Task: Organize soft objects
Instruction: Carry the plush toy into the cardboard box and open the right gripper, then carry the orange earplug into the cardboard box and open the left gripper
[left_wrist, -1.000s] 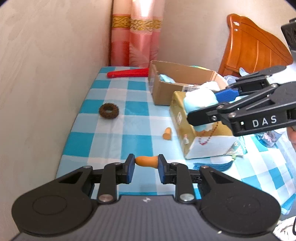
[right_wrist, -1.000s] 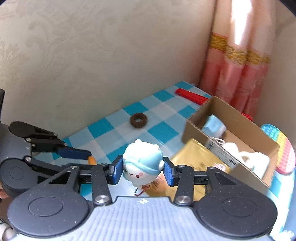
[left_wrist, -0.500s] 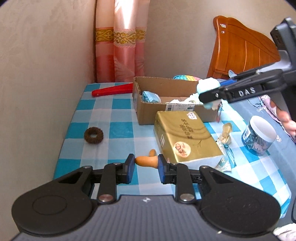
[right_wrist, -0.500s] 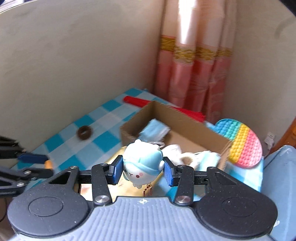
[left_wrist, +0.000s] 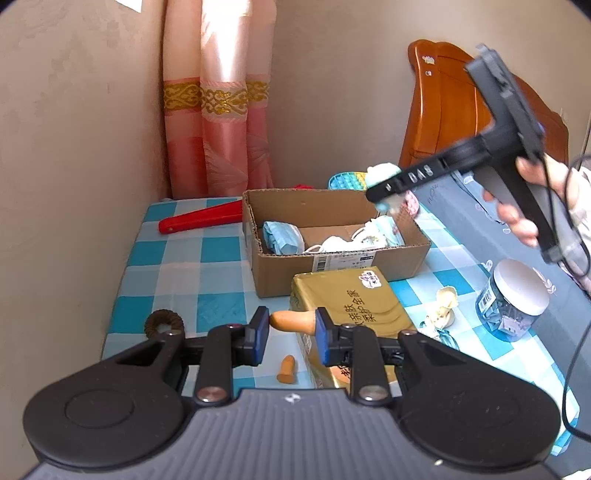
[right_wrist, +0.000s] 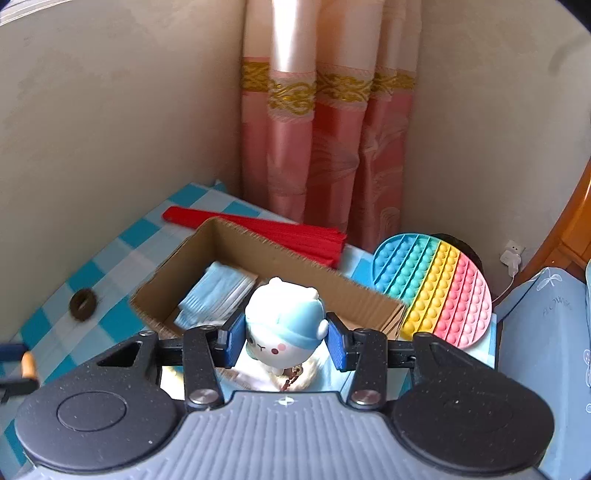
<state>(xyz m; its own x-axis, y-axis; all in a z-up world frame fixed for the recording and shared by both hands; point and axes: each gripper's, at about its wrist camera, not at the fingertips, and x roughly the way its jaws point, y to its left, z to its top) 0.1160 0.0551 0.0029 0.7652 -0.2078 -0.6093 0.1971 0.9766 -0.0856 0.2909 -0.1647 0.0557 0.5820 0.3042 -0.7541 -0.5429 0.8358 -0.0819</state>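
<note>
Earplugs number two: one orange earplug (left_wrist: 291, 322) pinched in the left gripper (left_wrist: 289, 332), a second earplug (left_wrist: 287, 369) on the cloth at six o'clock. One cardboard box (left_wrist: 413, 254) holds blue masks (left_wrist: 282, 236). At two o'clock, the right gripper (right_wrist: 285, 339) clamps one squishy toy (right_wrist: 282, 328), now carried over the box from above the gold box (left_wrist: 354, 306).

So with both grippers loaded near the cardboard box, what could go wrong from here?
1. The right gripper holds the round toy only by its sides, above the far corner of the cardboard box; released there, it might land on the rim and fall outside.
2. The left gripper pinches the orange earplug end to end, so it could pop out.
3. The second earplug lies beside the gold box and may be missed.
</note>
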